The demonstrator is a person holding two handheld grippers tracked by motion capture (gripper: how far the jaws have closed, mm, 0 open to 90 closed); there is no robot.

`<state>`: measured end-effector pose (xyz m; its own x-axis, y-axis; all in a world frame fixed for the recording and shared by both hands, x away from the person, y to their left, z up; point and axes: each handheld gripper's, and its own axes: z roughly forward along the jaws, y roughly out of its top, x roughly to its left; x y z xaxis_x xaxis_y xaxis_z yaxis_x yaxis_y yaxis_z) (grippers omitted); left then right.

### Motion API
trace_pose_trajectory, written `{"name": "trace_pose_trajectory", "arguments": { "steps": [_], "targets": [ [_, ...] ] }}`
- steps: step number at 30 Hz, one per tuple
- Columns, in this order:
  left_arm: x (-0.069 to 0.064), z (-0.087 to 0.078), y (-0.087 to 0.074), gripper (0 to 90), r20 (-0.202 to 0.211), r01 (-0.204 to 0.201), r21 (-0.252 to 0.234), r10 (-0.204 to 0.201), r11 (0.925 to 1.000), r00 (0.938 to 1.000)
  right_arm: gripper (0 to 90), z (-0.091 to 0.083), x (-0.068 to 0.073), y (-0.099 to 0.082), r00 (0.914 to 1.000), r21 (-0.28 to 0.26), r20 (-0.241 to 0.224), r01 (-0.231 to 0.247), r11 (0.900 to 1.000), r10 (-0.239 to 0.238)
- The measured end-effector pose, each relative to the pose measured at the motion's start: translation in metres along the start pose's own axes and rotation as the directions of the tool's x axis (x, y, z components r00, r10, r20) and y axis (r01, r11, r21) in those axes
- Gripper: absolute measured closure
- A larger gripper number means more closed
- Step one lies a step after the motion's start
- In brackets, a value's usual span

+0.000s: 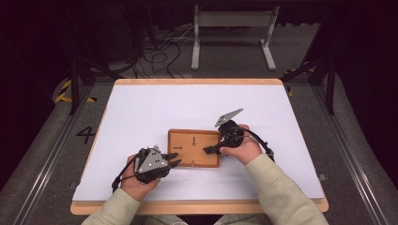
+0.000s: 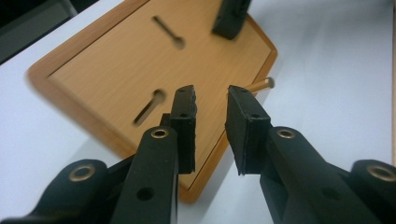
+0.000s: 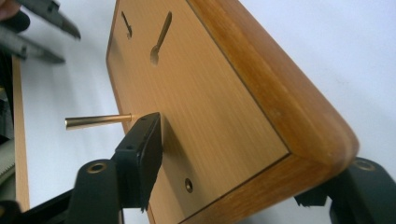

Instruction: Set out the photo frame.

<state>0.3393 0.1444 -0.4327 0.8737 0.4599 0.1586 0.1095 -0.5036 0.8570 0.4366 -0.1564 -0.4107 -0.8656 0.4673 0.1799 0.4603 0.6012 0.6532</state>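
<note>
So I've got the wooden board (image 1: 194, 148) in the middle of the white tabletop (image 1: 197, 103), back side up, keyhole slots showing. My right claw (image 1: 210, 150) is clamped on its 3 o'clock edge. Left claw (image 1: 175, 159) hangs part-open and empty at 9 o'clock. A brass pin (image 3: 97, 121) pokes out underneath. No clue what's left to do.

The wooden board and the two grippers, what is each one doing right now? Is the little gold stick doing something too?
Wooden board: lying on the white table, back side up, two keyhole slots showing, its right edge pinched.
Right gripper: shut on the wooden board, one jaw on top, one under the edge.
Left gripper: open, jaws apart at the board's left edge, holding nothing.
Gold pin: sticking out sideways from the board's edge.
</note>
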Motion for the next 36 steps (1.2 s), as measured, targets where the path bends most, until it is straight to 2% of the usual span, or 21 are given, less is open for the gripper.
{"name": "trace_pose_trajectory", "arguments": {
  "steps": [7,10,11,13,16,20,21,23,25,29,31,36],
  "targets": [
    [0.01,-0.017,-0.008,72.1,-0.027,0.058,-0.018,-0.058,0.9982,0.9979,43.8,-0.009,0.014,-0.001,0.9968,-0.005,0.036,0.072,0.9974,-0.072],
    [0.014,-0.022,-0.012,71.8,-0.039,0.081,-0.023,-0.082,0.9965,0.9959,47.3,-0.014,0.022,-0.002,0.9925,-0.001,0.053,0.11,0.9939,-0.11],
    [0.016,-0.023,-0.013,71.8,-0.054,0.082,-0.023,-0.083,0.9964,0.9951,48.1,-0.015,0.024,-0.002,0.9906,0.0,0.059,0.124,0.9923,-0.123],
    [0.018,-0.024,-0.016,72.0,-0.082,0.075,-0.019,-0.077,0.997,0.9937,49.2,-0.018,0.031,-0.002,0.983,0.017,0.081,0.163,0.9864,-0.164],
    [0.026,-0.026,-0.021,72.2,-0.091,0.11,-0.028,-0.112,0.9936,0.9896,51.9,-0.021,0.043,-0.003,0.9653,0.044,0.11,0.233,0.9715,-0.237],
    [0.033,-0.028,-0.026,71.2,-0.096,0.149,-0.03,-0.151,0.9885,0.9839,56.7,-0.026,0.052,-0.007,0.9541,0.05,0.108,0.275,0.9601,-0.279],
    [0.033,-0.028,-0.026,70.0,-0.096,0.149,-0.03,-0.151,0.9885,0.9839,58.0,-0.027,0.055,-0.008,0.9527,0.049,0.105,0.281,0.9583,-0.285],
    [0.036,-0.027,-0.029,68.4,-0.085,0.194,-0.03,-0.196,0.9805,0.9769,58.7,-0.03,0.06,-0.01,0.9494,0.046,0.1,0.294,0.9546,-0.297],
    [0.038,-0.027,-0.029,66.4,-0.076,0.21,-0.028,-0.212,0.9772,0.9743,58.9,-0.032,0.064,-0.012,0.9496,0.045,0.092,0.297,0.9539,-0.3],
    [0.04,-0.027,-0.03,64.8,-0.07,0.225,-0.028,-0.226,0.974,0.9716,59.8,-0.034,0.071,-0.014,0.9473,0.051,0.091,0.304,0.9514,-0.307],
    [0.041,-0.027,-0.03,64.1,-0.069,0.238,-0.025,-0.24,0.9708,0.9685,60.0,-0.035,0.074,-0.015,0.943,0.054,0.1,0.313,0.9481,-0.317],
    [0.044,-0.027,-0.032,61.1,-0.086,0.268,-0.018,-0.268,0.9634,0.9595,60.4,-0.037,0.082,-0.021,0.942,0.044,0.082,0.323,0.9455,-0.325]
  ]
}}
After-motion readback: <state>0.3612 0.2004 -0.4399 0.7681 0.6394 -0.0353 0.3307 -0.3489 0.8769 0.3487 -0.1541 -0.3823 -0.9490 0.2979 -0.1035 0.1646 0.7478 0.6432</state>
